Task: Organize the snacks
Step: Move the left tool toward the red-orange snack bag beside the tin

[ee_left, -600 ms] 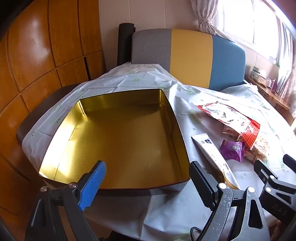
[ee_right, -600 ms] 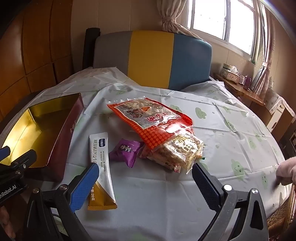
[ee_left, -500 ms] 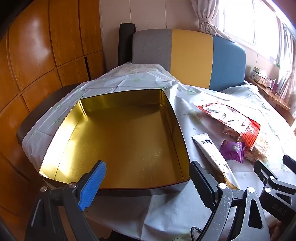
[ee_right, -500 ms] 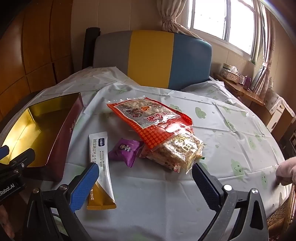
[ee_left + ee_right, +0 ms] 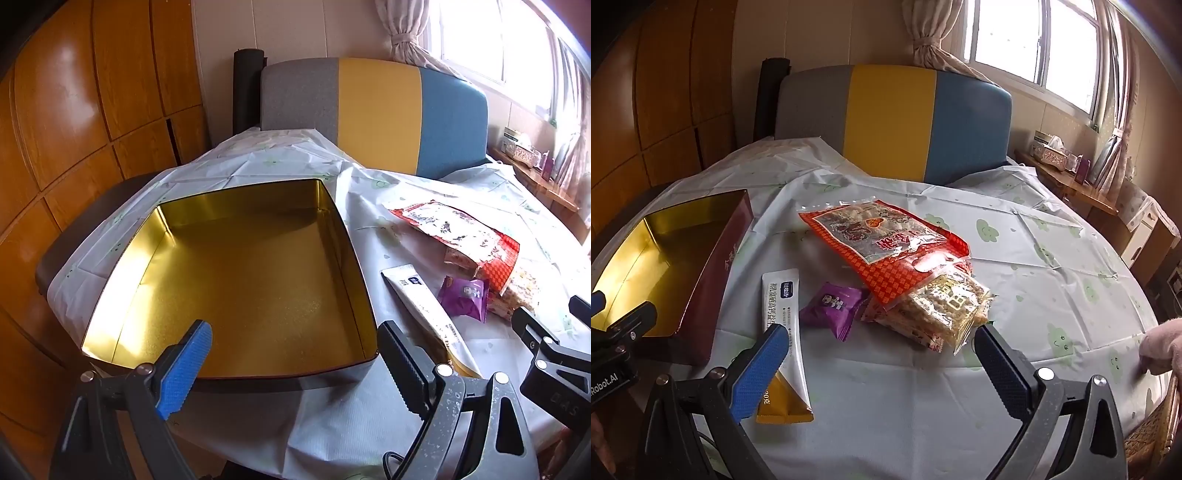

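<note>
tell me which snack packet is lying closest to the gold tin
The long white sachet with the orange end. It lies flat right beside the tin, while the purple packet and the red bag sit farther right.

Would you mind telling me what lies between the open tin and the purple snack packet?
In the right wrist view, the long white sachet lies on the tablecloth between the tin and the purple packet.

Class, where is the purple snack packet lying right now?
In the right wrist view the purple packet lies on the tablecloth, between the white stick sachet on its left and the red bag on its right, outside the tin.
</note>
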The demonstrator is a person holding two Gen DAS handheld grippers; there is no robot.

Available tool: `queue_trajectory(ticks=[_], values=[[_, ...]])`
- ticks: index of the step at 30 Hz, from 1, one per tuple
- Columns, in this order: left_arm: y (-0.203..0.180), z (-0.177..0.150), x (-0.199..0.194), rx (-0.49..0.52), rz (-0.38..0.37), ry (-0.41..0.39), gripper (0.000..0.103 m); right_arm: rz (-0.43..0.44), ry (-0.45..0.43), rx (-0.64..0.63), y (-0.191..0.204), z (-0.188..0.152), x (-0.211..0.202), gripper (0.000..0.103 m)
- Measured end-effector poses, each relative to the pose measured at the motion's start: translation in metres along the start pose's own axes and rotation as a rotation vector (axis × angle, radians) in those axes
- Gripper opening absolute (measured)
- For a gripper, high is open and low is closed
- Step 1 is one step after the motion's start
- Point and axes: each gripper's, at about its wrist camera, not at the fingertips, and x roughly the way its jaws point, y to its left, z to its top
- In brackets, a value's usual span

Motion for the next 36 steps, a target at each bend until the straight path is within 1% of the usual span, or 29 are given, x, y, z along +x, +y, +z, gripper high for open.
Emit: queue_trajectory(ticks=[8,21,36], values=[[-0.003,0.001,0.001,0.009,0.007,0.004,0.091,0.002,-0.029,-0.008,0.0,0.002,-0.004,0.102],[-0.011,0.001,0.0,0.037,0.005,0.002,0.091,-0.004,-0.029,0.011,-0.01,0.002,-0.001,0.102],[-0.014,0.01,0.0,0.035,0.004,-0.006,0.091,-0.009,-0.038,0.002,-0.017,0.01,0.002,0.102]])
